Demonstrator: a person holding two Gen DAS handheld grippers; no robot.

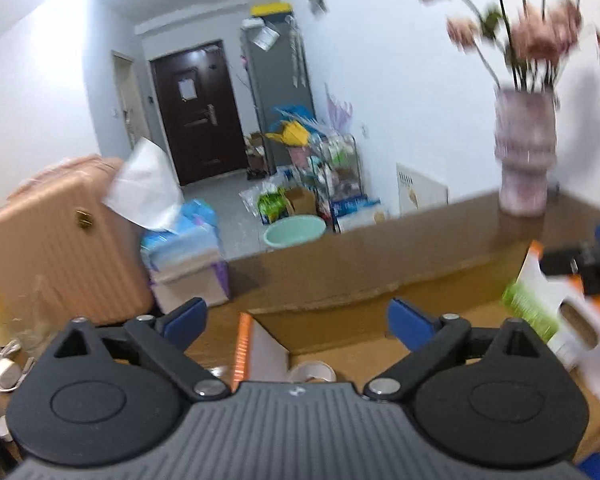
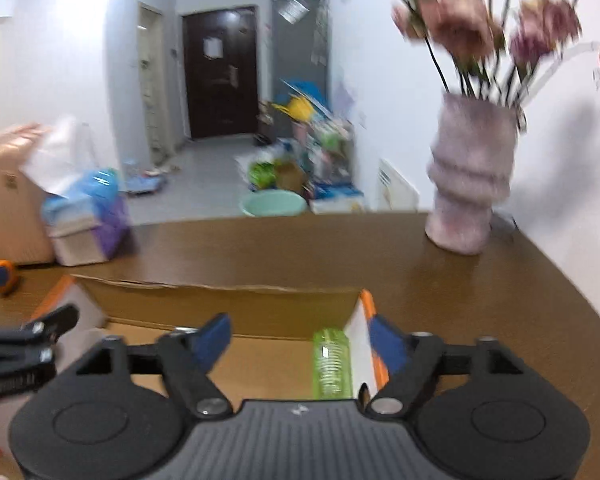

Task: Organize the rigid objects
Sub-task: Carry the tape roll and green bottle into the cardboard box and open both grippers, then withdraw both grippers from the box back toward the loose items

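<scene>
1. Right now both claws hang over an open cardboard box (image 2: pixel 220 304) on the brown desk (image 2: pixel 480 300).
2. Left claw (image 1: pixel 298 316): its blue fingers (image 1: pixel 186 316) stand wide apart with nothing between them.
3. Right claw (image 2: pixel 300 338): its jaws are also spread, gripping nothing.
4. Inside the box, a green ribbed plastic bottle (image 2: pixel 331 364) lies along the right wall, beside the orange-edged flap (image 2: pixel 366 336).
5. A roll of tape (image 1: pixel 312 372) sits on the box floor, just below the left claw.
6. A pale pink vase (image 2: pixel 468 184) of flowers stands on the desk's far right, well apart from the box.
</scene>
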